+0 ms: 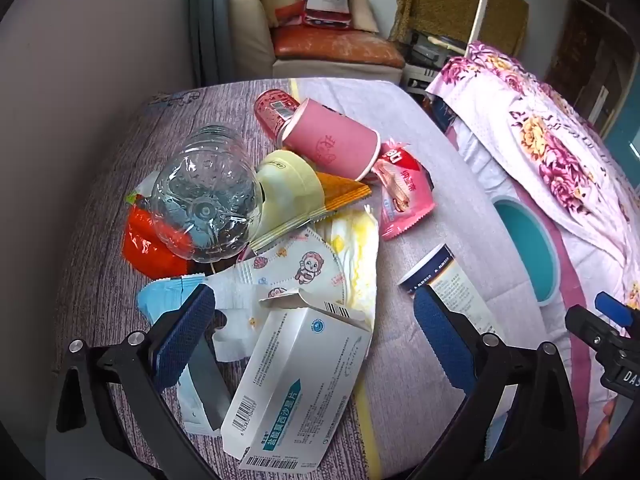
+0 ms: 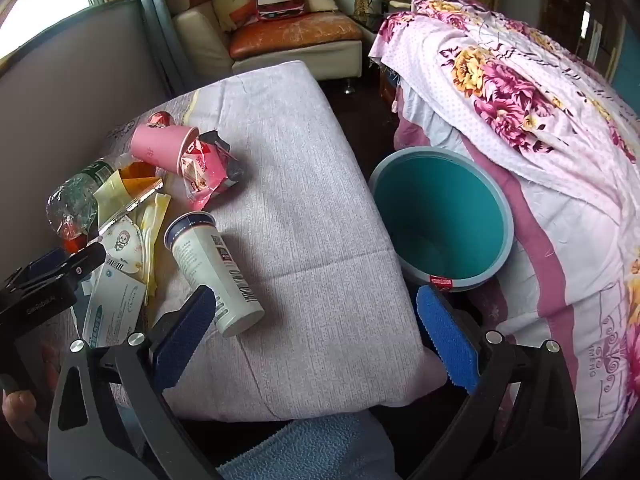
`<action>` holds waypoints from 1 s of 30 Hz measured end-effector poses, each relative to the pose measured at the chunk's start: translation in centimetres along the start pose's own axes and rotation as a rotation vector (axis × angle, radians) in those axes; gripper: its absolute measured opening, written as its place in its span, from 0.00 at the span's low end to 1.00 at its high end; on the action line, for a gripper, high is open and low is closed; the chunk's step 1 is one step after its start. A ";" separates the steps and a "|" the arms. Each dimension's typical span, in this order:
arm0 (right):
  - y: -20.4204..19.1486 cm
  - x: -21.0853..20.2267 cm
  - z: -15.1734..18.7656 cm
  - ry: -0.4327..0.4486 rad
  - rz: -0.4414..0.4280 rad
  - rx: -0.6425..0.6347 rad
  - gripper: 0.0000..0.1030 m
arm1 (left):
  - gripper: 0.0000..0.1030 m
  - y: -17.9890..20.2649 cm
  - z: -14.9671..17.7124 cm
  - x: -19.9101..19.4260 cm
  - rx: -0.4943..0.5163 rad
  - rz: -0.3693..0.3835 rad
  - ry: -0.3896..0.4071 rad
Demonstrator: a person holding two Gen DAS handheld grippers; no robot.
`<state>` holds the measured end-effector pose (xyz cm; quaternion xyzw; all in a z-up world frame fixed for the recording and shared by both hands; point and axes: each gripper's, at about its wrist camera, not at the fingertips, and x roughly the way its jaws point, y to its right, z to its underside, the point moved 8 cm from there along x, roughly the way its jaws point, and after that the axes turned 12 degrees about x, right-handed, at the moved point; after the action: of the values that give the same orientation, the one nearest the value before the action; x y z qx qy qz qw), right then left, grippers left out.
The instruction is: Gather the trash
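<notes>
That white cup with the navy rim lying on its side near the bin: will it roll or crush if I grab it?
The white cup lies on its side apart from the pile, so a nudge would likely roll it in a curve, since it tapers. It looks like thin paper and probably empty, so light and easily dented. The cloth-covered table should damp rolling.

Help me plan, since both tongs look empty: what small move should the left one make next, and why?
Probably lower the left tongs onto the white medicine box and close. They are open and the box lies between the fingers, on top of the pile. The teal bin stands empty beside the table, ready to receive it.
</notes>
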<state>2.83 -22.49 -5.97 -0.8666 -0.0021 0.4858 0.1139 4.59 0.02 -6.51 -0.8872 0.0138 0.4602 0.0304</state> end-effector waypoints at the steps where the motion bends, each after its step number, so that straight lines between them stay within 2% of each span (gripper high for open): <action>1: -0.3 0.1 0.1 -0.002 0.001 0.000 0.94 | 0.96 0.0 0.0 0.0 0.000 0.002 0.001; 5: -0.9 0.2 0.0 -0.005 -0.006 -0.008 0.94 | 0.96 0.1 -0.3 0.2 0.000 -0.001 -0.008; 8: 0.3 -0.3 -0.2 0.002 -0.002 -0.011 0.94 | 0.96 0.1 -0.1 0.0 0.002 0.001 0.003; 13: -0.2 -0.3 -0.1 0.005 0.041 -0.020 0.94 | 0.96 0.1 0.3 -0.2 0.005 0.003 0.007; 30: 0.0 0.1 -0.1 -0.012 0.039 -0.016 0.94 | 0.96 -0.5 0.4 -0.6 0.000 0.006 -0.003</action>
<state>3.01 -22.51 -6.02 -0.8645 0.0104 0.4930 0.0973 3.98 0.52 -6.23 -0.8864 0.0164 0.4618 0.0293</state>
